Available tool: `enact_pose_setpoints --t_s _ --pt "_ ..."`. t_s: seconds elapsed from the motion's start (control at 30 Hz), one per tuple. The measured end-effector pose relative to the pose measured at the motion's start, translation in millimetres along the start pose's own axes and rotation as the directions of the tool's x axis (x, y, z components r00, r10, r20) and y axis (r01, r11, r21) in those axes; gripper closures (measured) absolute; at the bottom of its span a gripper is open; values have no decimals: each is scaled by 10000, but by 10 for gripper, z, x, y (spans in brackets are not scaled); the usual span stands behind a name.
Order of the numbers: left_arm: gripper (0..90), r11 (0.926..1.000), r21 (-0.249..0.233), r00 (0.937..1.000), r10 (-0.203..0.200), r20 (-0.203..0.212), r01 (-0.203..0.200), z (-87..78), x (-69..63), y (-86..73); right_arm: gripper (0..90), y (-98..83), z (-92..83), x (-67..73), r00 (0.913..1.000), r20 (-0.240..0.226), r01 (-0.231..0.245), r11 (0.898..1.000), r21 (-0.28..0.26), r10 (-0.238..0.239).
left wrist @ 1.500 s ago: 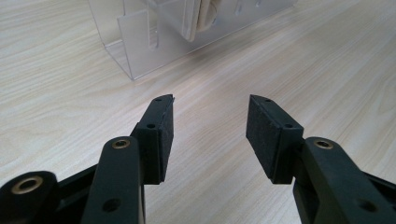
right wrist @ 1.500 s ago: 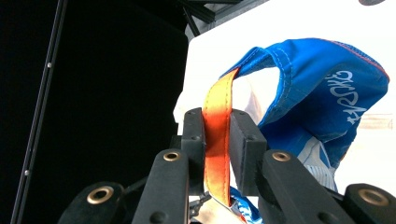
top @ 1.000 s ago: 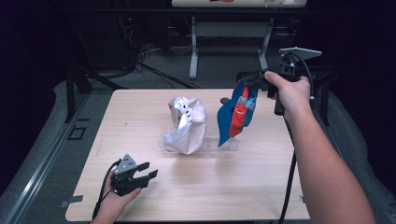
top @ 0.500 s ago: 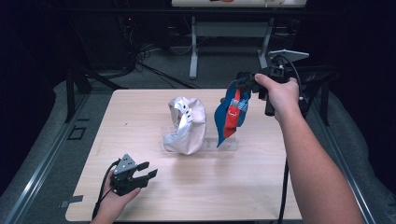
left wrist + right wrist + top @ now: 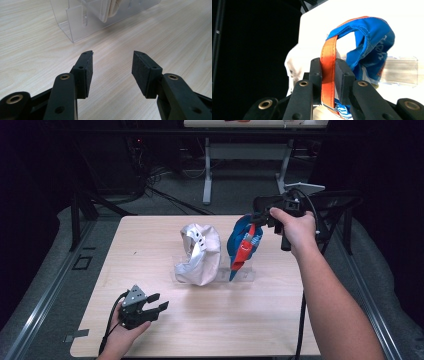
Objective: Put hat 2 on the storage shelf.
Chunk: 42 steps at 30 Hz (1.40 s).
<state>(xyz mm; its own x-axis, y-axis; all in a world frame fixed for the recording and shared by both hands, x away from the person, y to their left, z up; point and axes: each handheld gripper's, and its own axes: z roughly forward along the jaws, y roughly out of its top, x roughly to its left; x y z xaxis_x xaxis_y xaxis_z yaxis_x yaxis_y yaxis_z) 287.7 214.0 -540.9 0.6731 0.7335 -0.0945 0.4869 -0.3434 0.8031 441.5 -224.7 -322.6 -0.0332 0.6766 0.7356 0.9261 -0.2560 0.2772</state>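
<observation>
A blue cap with an orange strap hangs over the right end of a clear acrylic stand at mid-table. My right gripper holds it from above right, shut on the orange strap; its jaws pinch the strap with the blue cap looping beyond them. A silver-white cap sits on the stand's left end. My left gripper rests low near the table's front left, open with nothing between its jaws, pointing at the stand.
The light wooden table has dark floor around it. Behind its far edge stand the white legs of another desk, with cables on the floor. A cable trails from each gripper.
My right hand has sunk and shifted a little left, bringing the blue cap lower over the stand. The left gripper has stayed where it was.
</observation>
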Motion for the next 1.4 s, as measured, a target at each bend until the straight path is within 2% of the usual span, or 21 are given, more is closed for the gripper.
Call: enact_pose_setpoints --t_s 0.27,0.67,0.73,0.83,0.93,0.97,1.0,1.03,1.1,1.4 --pt "518 10000 -9 10000 0 0 0 0 0 0 774 -56 119 -75 9999 103 5 9998 215 -8" --pt "518 9999 -87 10000 -80 -48 80 2 -4 -4 720 -117 119 -151 9984 502 230 9993 281 -244" --pt "518 10000 -75 10000 -14 -42 14 2 -2 -2 684 -140 110 -178 9956 866 344 9991 259 -365" --pt "519 10000 -74 10000 -13 -46 12 4 -3 -2 665 -152 105 -208 9942 981 420 9988 243 -442" --pt "518 10000 -72 10000 -22 -54 21 4 -2 -2 595 -175 94 -261 9890 1373 537 9984 166 -555" --pt "518 10000 -72 10000 -22 -54 21 4 -2 -2 595 -175 94 -261 9890 1373 537 9984 166 -555" --pt "518 10000 -75 10000 -50 -59 49 4 -4 -3 562 -202 100 -280 9812 1745 839 9965 11 -828" --pt "518 10000 -76 10000 -27 -58 26 4 -2 -3 562 -202 100 -280 9812 1745 839 9965 11 -828" --pt "518 10000 -79 10000 -53 -61 52 5 -3 -4 545 -230 100 -299 9757 1959 998 9950 34 -985" --pt "518 9999 -104 9999 -86 -82 85 -1 -7 -5 529 -372 114 -403 9731 2050 1046 9944 129 -1050"
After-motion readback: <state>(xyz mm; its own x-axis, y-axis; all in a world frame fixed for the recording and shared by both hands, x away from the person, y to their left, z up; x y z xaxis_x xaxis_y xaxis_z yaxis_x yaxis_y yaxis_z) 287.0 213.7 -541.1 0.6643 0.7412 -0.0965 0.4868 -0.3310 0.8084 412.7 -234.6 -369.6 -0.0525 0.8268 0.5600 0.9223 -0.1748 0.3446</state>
